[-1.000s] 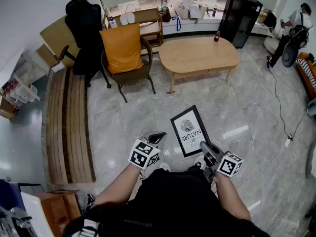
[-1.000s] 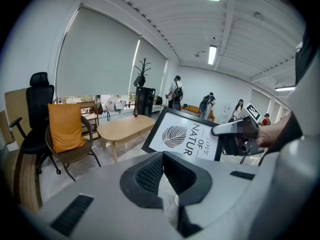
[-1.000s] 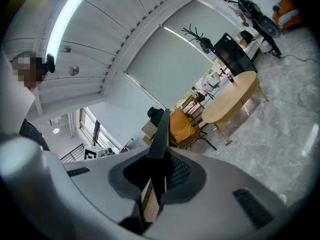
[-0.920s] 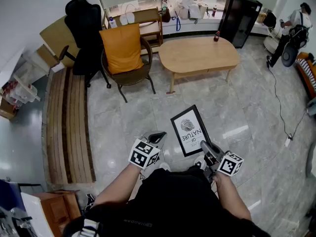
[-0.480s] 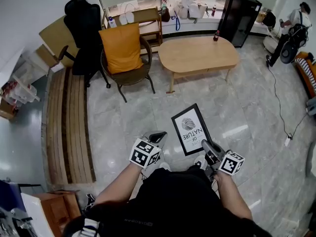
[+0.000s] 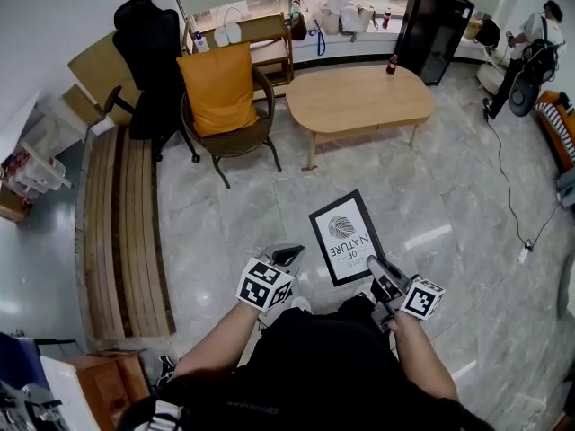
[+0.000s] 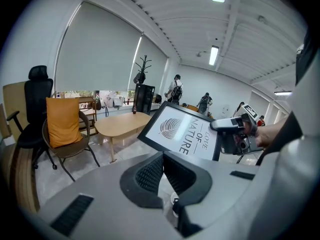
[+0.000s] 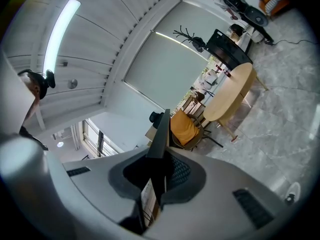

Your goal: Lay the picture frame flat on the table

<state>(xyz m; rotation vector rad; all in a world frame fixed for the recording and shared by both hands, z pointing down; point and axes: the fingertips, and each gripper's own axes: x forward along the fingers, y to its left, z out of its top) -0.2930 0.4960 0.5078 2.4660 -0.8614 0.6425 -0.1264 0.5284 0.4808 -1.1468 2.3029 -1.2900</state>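
The black picture frame [image 6: 346, 237] with a white "Love of Nature" print hangs tilted above the marble floor, in front of my body. My right gripper [image 6: 377, 269] is shut on its near right corner; in the right gripper view the frame [image 8: 161, 129] stands edge-on between the pads of that gripper [image 8: 161, 159]. My left gripper [image 6: 289, 255] hovers just left of the frame, shut and empty. Its own view shows the closed jaws of that gripper [image 7: 162, 157], with the frame [image 7: 182, 134] beyond them. The oval wooden table [image 6: 359, 97] stands farther ahead.
A wicker chair with an orange cushion [image 6: 220, 92] and a black office chair [image 6: 148, 48] stand left of the table. A wooden bench [image 6: 121, 214] runs along the left. A dark bottle [image 6: 392, 64] stands on the table's far edge. A person [image 6: 530, 48] is at the far right.
Almost nothing: the head view has drifted a little, and the right gripper holds the frame in the same spot.
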